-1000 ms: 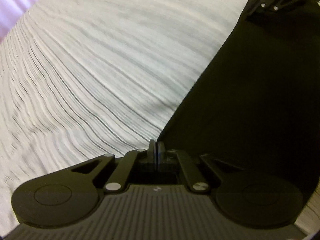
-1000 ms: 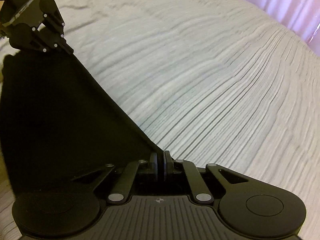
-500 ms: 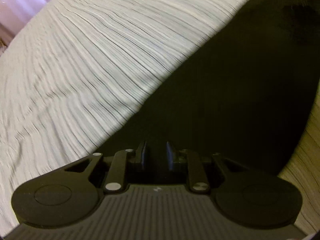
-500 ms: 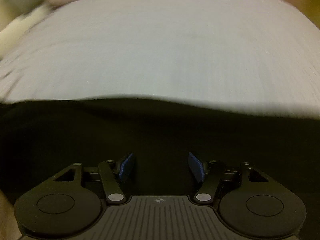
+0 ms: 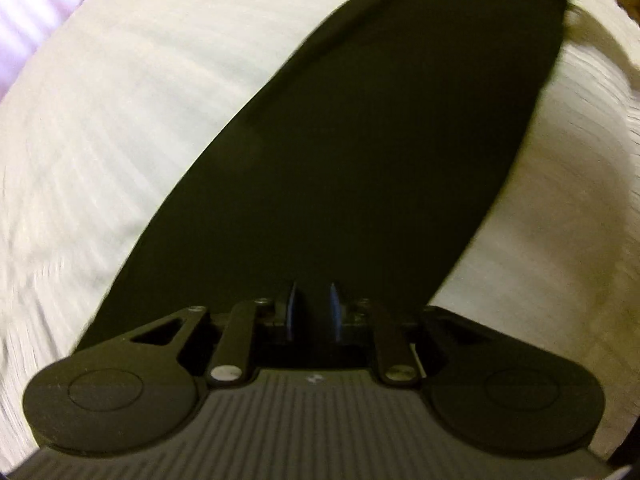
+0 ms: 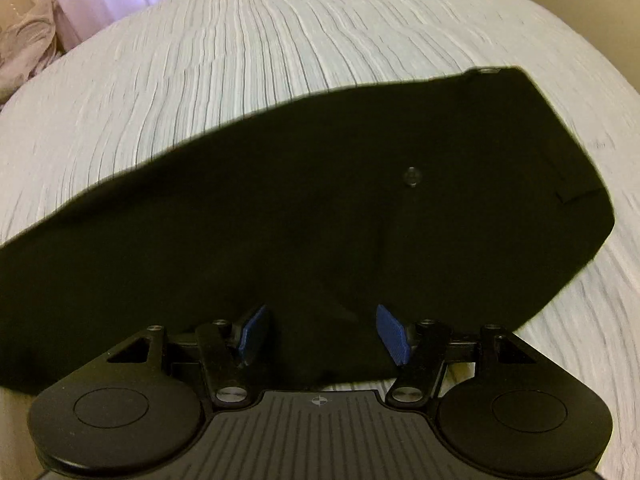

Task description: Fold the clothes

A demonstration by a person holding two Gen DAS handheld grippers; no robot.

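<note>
Fingers (image 5: 294,308) (image 6: 390,334) apart on both sides over black garment (image 6: 320,200) (folds unreadable).

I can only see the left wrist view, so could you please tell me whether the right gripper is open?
Observer: Yes, the right gripper is open, blue pads well apart, nothing pinched.
Operator: Thank you. What lies under it?
Observer: The black trousers, lying flat on the white ribbed bedspread.
Operator: Is any detail visible on the cloth?
Observer: A small dark button, and a belt loop near the right-hand end.
</note>
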